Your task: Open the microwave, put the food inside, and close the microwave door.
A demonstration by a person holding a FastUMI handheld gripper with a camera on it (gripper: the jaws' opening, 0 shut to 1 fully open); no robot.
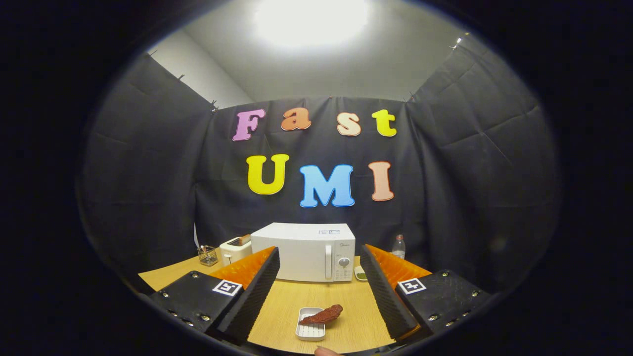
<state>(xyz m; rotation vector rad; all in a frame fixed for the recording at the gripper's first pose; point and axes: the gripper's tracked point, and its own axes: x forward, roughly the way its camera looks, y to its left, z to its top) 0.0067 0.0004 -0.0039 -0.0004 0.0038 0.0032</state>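
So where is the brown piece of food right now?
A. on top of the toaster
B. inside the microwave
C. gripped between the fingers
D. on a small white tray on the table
D: the brown food lies across the small white tray on the wooden table, between the open gripper fingers, with the microwave door closed beyond.

The tongs (320, 291) stood wide apart above the tabletop (292, 301), gripping nothing. Between them lay a tray (310, 330) with food (322, 315); beyond stood the closed microwave (302, 251).

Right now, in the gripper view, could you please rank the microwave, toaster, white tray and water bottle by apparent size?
1. microwave
2. toaster and white tray: similar; the tray sits nearer the camera, so unsure
3. water bottle

The gripper is open.
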